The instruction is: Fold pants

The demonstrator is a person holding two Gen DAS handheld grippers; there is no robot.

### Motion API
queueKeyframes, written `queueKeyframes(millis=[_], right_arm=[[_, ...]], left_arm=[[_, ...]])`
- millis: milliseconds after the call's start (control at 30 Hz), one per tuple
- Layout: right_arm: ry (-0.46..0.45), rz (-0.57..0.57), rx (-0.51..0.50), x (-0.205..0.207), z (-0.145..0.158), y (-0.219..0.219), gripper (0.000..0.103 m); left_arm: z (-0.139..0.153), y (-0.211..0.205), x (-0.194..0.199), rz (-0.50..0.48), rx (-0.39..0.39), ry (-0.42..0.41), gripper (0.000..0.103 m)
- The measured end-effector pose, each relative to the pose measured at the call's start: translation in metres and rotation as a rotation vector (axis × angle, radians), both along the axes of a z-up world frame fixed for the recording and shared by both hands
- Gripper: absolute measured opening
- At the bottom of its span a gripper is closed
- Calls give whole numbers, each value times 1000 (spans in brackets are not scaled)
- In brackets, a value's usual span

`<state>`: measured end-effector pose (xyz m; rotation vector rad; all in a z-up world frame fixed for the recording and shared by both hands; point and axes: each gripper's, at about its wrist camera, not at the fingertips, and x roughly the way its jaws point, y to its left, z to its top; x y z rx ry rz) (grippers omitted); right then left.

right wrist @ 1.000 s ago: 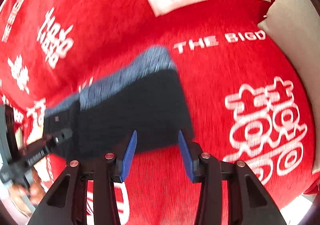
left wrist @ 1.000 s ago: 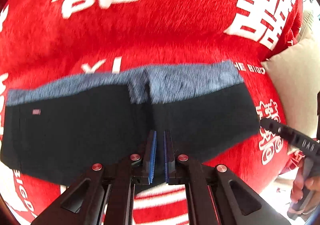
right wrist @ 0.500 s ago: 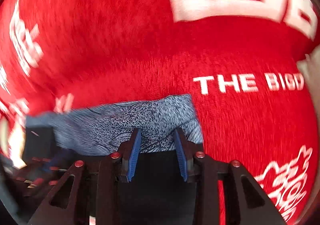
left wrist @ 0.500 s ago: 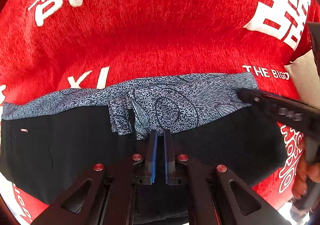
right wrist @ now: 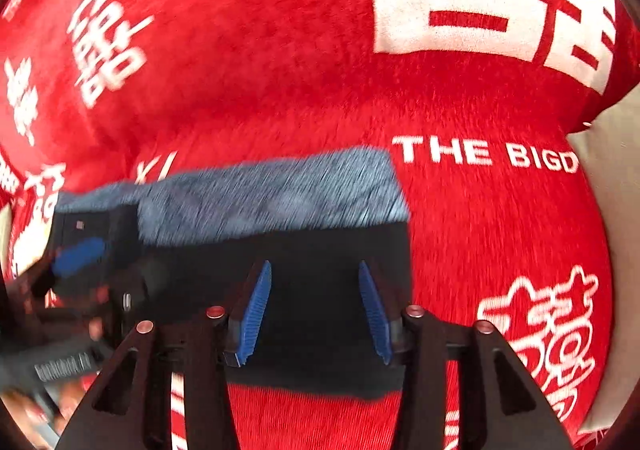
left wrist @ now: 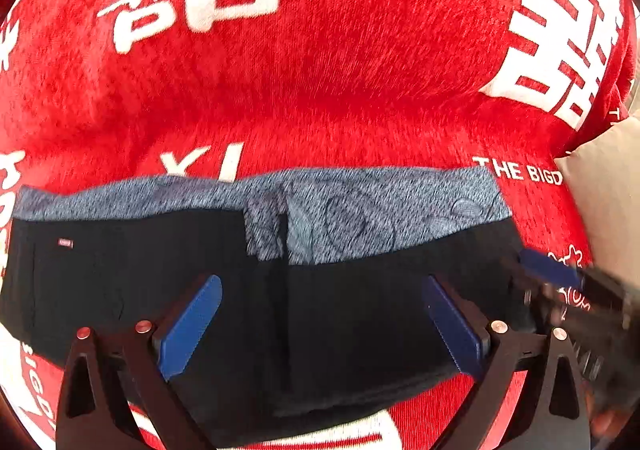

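Note:
Black pants lie folded flat on the red blanket, a grey patterned inner band showing along their far edge. My left gripper hovers over their middle, its jaws opening wide, the blue pads clear of the cloth. In the right wrist view the pants end just right of my right gripper. Its jaws are opening too, above black cloth that lies flat and is not pinched. Each gripper shows blurred at the edge of the other's view, the right gripper and the left gripper.
A red plush blanket with white characters and lettering covers the surface. A beige cushion lies at the right edge, the same cushion in the right wrist view. A hand holds the left gripper's handle.
My left gripper went from shut on the black cloth to wide open, letting it go. My right gripper drew back over the pants' right end and its jaws widened.

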<state>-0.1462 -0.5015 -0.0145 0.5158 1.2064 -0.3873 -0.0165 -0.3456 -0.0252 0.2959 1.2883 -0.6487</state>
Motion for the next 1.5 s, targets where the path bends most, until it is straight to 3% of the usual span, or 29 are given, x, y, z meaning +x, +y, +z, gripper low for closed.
queueKeyframes(millis=[100,233,300,400,933,1233,1367,1500], right_arm=[[-2,3,-25,-12,3,20,53],[2,20,-30,-19,-1,33,72],[23,60,-41,-18,-12,39,77],[45,96,-68,-14,-21,46,80],[71,135,-36,-3,-26,50,92],[100,64,-40,6,-28,50,94],[120,8,-25,9,-22,47,94],[114,-11,-6,18,-9,58,94]], left_arm=[[-4,12,-1,22,39,20,101],[-15,30,-7,39,123,5,101],[-31,38,-10,41,155,53,101],[-40,51,-11,67,110,75,102],[-47,58,-15,79,87,61,103],[-51,67,-6,41,49,109,103],[-32,86,-1,68,17,124,103],[-12,129,8,149,-5,94,103]])
